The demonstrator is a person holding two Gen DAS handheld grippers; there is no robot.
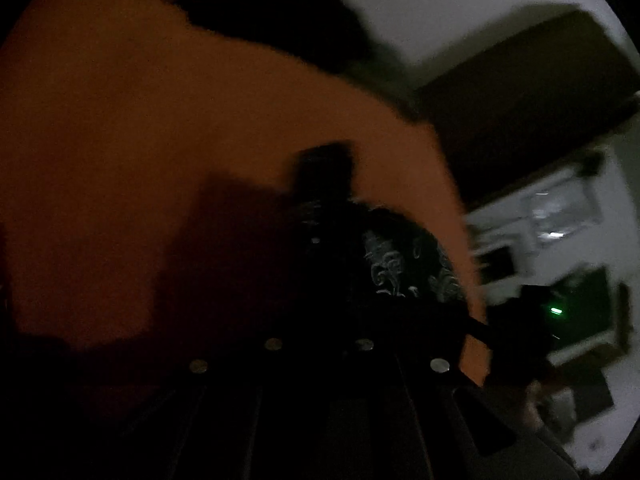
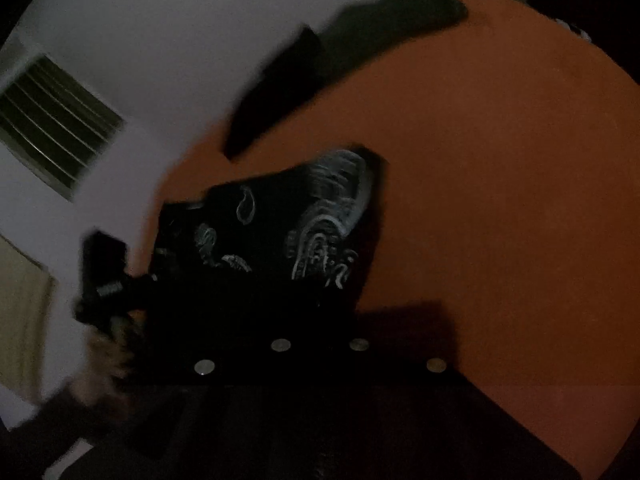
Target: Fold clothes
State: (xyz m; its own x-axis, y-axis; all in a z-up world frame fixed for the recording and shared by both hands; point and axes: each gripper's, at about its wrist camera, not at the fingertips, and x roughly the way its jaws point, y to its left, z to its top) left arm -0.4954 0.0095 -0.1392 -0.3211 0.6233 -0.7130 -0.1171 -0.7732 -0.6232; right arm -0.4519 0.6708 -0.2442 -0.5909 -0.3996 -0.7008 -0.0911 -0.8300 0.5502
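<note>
A black garment with a white paisley print (image 2: pixel 280 232) hangs between my two grippers above an orange table (image 2: pixel 500 200). In the left wrist view the same garment (image 1: pixel 400 264) drapes from my left gripper (image 1: pixel 325 172), whose dark fingertips look pressed together on the cloth. My right gripper (image 1: pixel 528 312), with a green light on it, grips the garment's far edge. In the right wrist view the cloth covers that gripper's own fingers, and the left gripper (image 2: pixel 104 280), with a hand behind it, holds the opposite edge. Both views are dim and blurred.
More dark clothing (image 2: pixel 400 20) lies at the table's far edge, also seen as a dark heap (image 1: pixel 272 20). A white wall with a slatted vent (image 2: pixel 56 120) is behind. Dark furniture (image 1: pixel 520 100) and white shelving (image 1: pixel 552 216) stand beyond the table.
</note>
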